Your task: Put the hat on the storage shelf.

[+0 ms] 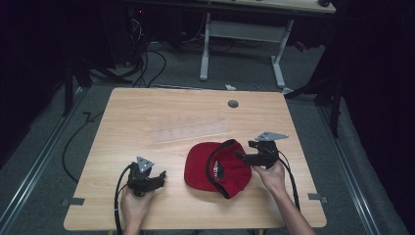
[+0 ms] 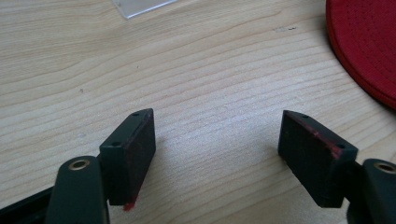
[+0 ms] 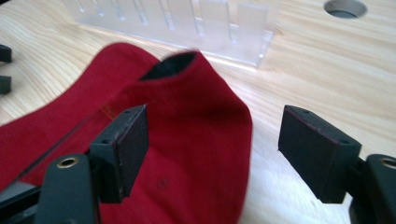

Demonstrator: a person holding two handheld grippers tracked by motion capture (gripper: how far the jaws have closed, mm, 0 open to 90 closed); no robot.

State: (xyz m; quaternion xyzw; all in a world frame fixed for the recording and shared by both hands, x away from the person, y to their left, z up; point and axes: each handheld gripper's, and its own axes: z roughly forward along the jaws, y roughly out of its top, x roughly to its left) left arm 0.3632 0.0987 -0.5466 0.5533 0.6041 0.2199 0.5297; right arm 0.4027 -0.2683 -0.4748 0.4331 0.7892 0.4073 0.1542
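A red cap (image 1: 218,169) lies on the tabletop (image 1: 147,110) between both claws — left claw (image 1: 157,177) released over bare wood, right claw (image 1: 243,157) released at the cap's right edge.

Your right gripper (image 1: 243,155) rests at the red cap's (image 1: 215,169) right edge; your left gripper (image 1: 159,177) sits well left of the cap.

Red cap (image 1: 218,166) — black inner band — on pale wood-grain table (image 1: 147,112).

A lab: dark curtains (image 1: 377,73), floor cables (image 1: 147,63), bare desk (image 1: 147,112)
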